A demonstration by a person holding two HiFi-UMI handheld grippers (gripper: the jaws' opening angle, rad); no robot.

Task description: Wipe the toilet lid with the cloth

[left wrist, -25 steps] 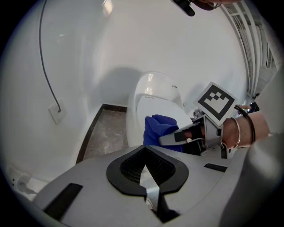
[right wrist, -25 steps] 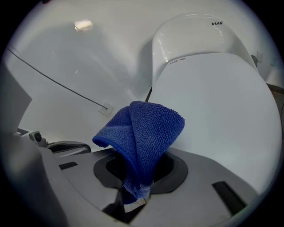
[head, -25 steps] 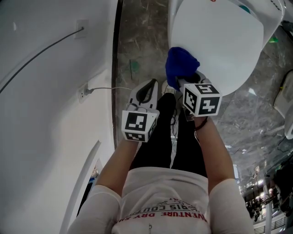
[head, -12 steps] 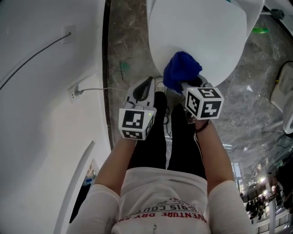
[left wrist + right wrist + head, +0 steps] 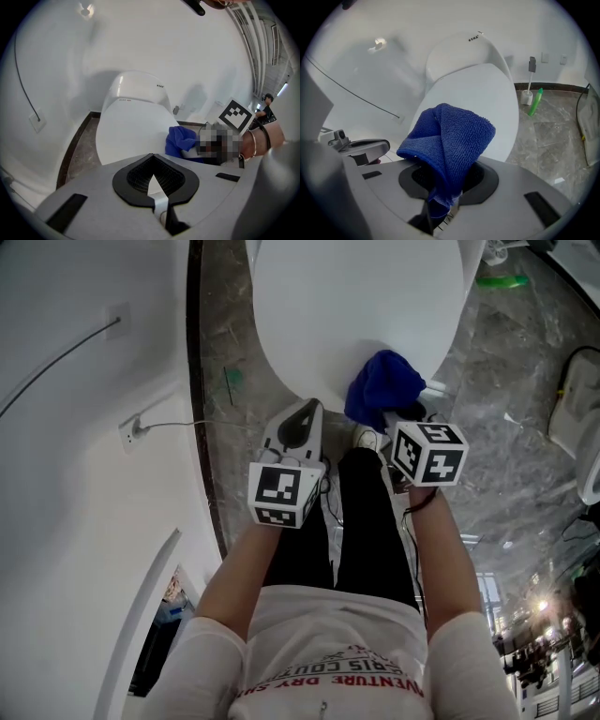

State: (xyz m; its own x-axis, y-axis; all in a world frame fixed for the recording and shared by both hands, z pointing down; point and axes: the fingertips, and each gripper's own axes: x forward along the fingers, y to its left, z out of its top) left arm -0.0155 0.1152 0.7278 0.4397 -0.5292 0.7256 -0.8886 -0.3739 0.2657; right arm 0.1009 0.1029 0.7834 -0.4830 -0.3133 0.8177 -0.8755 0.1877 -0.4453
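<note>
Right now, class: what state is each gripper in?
Left gripper: closed, empty.
Right gripper: closed on the cloth.

The toilet lid [image 5: 356, 315] is white, smooth and oval, shut flat, and fills the head view from 11 to 1 o'clock. The cloth [image 5: 450, 140] is deep blue terry, bunched into loose folds. Its lower end is pinched between the jaws of the right gripper [image 5: 443, 206], and it stands up at the lid's 5 o'clock edge.
</note>
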